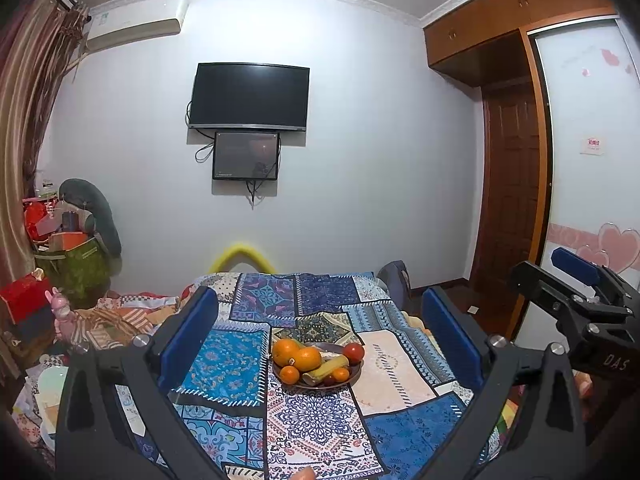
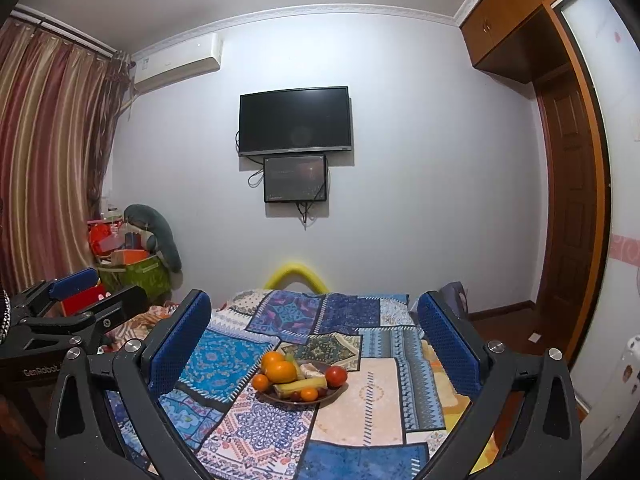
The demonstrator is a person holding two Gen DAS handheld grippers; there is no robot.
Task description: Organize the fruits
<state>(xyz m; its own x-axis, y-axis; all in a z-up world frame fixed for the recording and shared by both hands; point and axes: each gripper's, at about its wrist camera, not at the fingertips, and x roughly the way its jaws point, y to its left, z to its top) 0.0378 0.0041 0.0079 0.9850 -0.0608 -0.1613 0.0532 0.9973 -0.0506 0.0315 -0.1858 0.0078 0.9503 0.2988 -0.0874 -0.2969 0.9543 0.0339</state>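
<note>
One dark plate (image 1: 357, 369) rests near the middle of a patchwork cloth (image 1: 396, 364) and carries two large oranges (image 1: 306, 359), three small oranges (image 1: 289, 374), one red tomato (image 1: 354, 352), one banana (image 1: 326, 369) and smaller items too indistinct to identify. The left gripper (image 1: 320, 340) and the right gripper (image 2: 314, 340) are both spread wide and empty, held above the near side of the cloth with the plate framed between their blue pads (image 2: 182, 344). On the far wall hang two dark screens (image 2: 295, 121), the smaller one below the larger.
</note>
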